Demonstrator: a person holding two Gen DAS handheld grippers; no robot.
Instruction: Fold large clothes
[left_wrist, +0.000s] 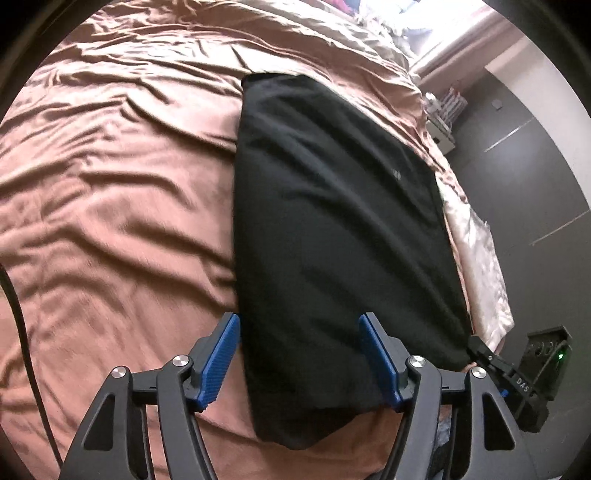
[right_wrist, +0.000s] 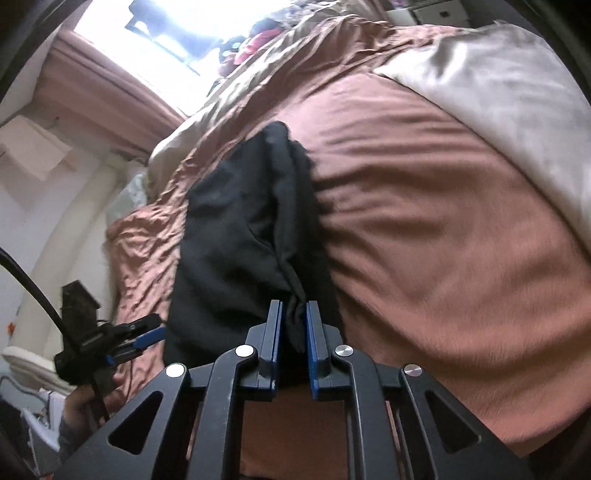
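A black garment (left_wrist: 332, 221) lies folded in a long strip on the brown bed cover (left_wrist: 110, 184). My left gripper (left_wrist: 299, 321) stands open over its near end. The left blue pad (left_wrist: 221, 354) is at the strip's left edge and the right pad (left_wrist: 378, 358) is above the cloth, neither pinching it. In the right wrist view my right gripper (right_wrist: 294, 306) is shut on a bunched corner of the black garment (right_wrist: 243, 240). That same gripper (left_wrist: 476, 345) shows at the strip's near right corner in the left wrist view. The left gripper (right_wrist: 151, 328) shows at the left of the right wrist view.
The brown cover (right_wrist: 443, 240) is wrinkled and spreads wide to the left of the garment. A pale satin underside (right_wrist: 498, 85) is turned back at one side. The bed's edge and a dark floor (left_wrist: 517, 166) lie on the right. A bright window (right_wrist: 166, 33) is behind.
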